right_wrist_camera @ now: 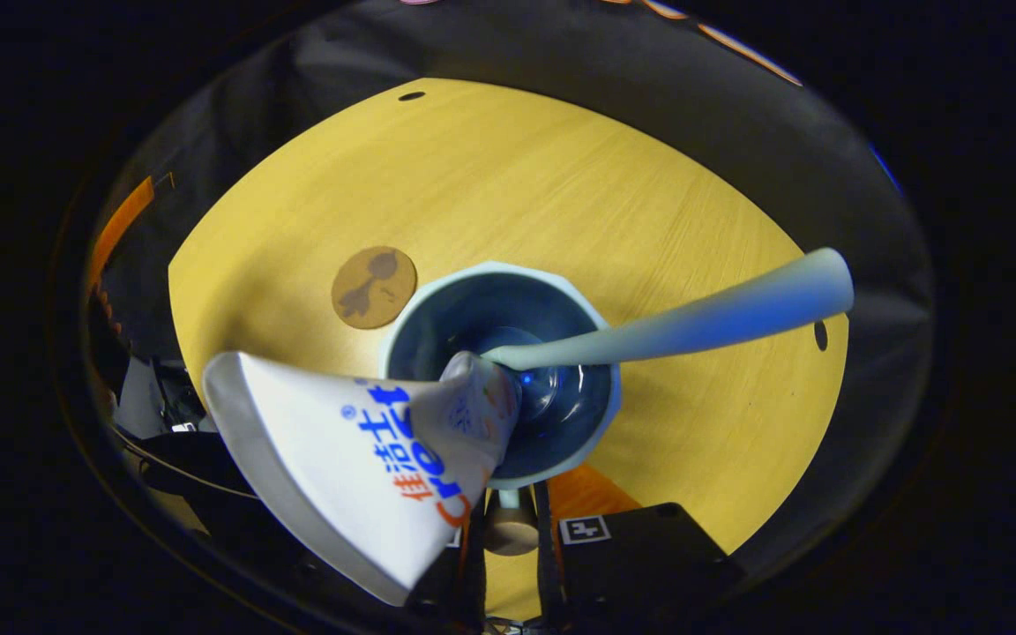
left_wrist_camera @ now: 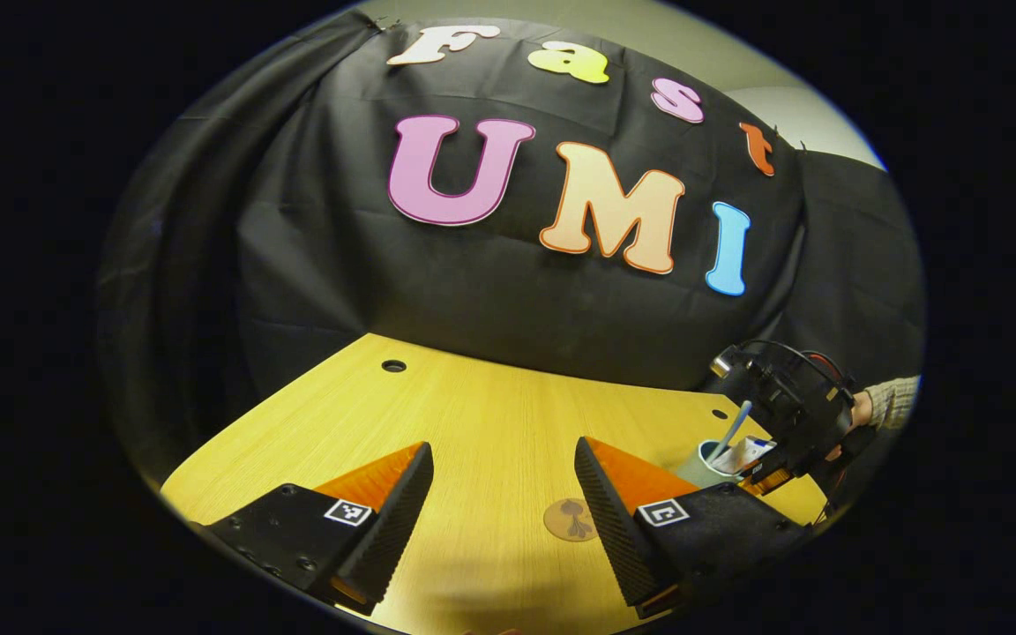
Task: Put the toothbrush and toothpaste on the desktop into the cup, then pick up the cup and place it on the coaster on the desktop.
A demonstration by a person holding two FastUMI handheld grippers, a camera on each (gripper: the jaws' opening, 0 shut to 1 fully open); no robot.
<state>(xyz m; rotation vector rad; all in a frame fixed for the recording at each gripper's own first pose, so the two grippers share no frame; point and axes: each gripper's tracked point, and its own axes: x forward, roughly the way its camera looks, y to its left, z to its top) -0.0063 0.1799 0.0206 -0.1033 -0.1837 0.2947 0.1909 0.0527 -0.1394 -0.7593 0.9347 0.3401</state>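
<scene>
My left gripper wide open over the desktop, holding nothing, coaster between its fingers, my right gripper closed on the cup handle, toothbrush and toothpaste inside.

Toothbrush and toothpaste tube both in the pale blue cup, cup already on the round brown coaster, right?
Not quite. The toothbrush and the white toothpaste tube are in the pale blue cup, but the cup stands on the bare wooden desktop beside the round brown coaster, not on it. The right gripper view shows it.
</scene>
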